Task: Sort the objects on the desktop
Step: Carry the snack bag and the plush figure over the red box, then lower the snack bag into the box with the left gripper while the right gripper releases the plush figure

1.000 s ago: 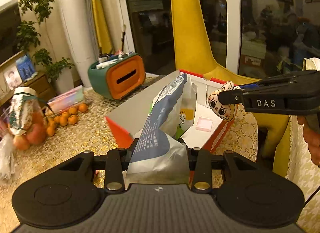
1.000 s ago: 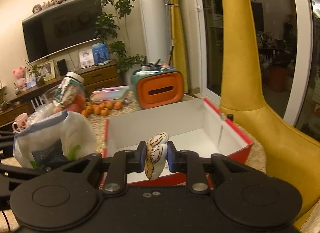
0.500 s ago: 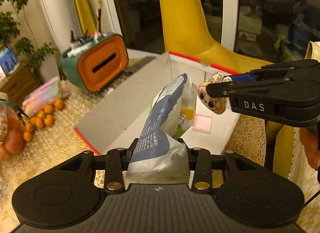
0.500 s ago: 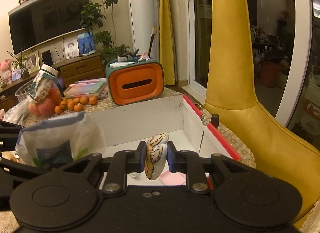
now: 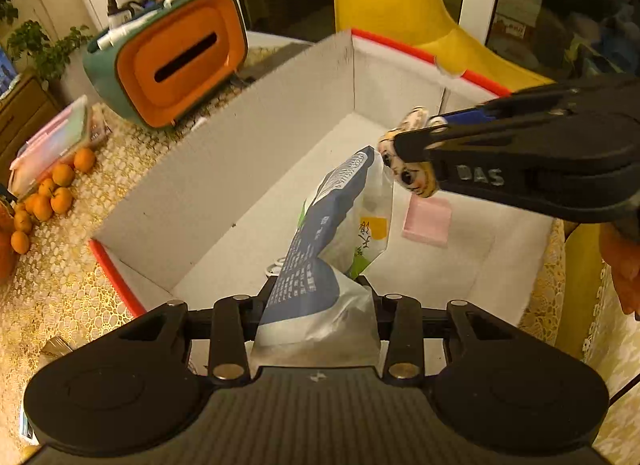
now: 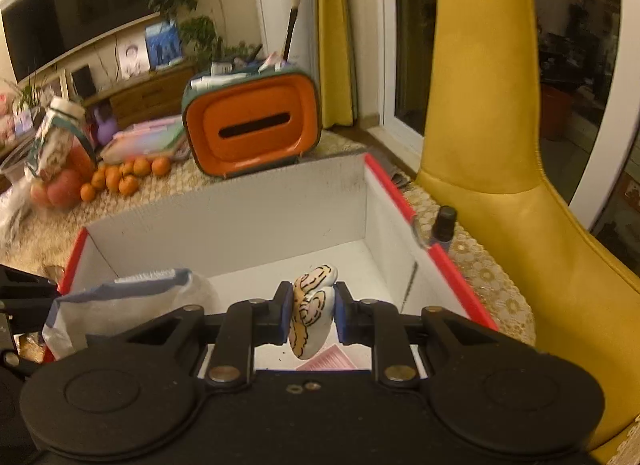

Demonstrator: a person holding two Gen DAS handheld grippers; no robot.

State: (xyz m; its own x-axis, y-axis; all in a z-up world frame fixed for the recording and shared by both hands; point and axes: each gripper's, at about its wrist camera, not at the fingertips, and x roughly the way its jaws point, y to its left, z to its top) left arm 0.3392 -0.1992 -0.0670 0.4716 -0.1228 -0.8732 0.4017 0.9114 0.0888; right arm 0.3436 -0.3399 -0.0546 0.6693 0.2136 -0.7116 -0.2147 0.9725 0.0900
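White cardboard box: red-rimmed and open-topped, it sits on the table with its inner floor showing in both wrist views.
Left gripper: clenched on the lower end of a blue-and-clear plastic bag — the bag rises forward and hangs above the box floor.
Right gripper: grasping a small cartoon doll head between its blue pads, held over the box interior; from the left wrist view the doll's face sits just beside the bag's top edge.
Pink note pad: flat on the box floor, beneath the right gripper.
Small ring-like item: partly hidden behind the bag on the box floor — too little shows to name it.
Orange-and-green tissue holder: stands on the table behind the box's far wall, pens and tubes in its top.
Oranges: clustered on the table left of the holder.
Dark small bottle: upright on the table just outside the box's right wall.
Yellow chair: right of the table.
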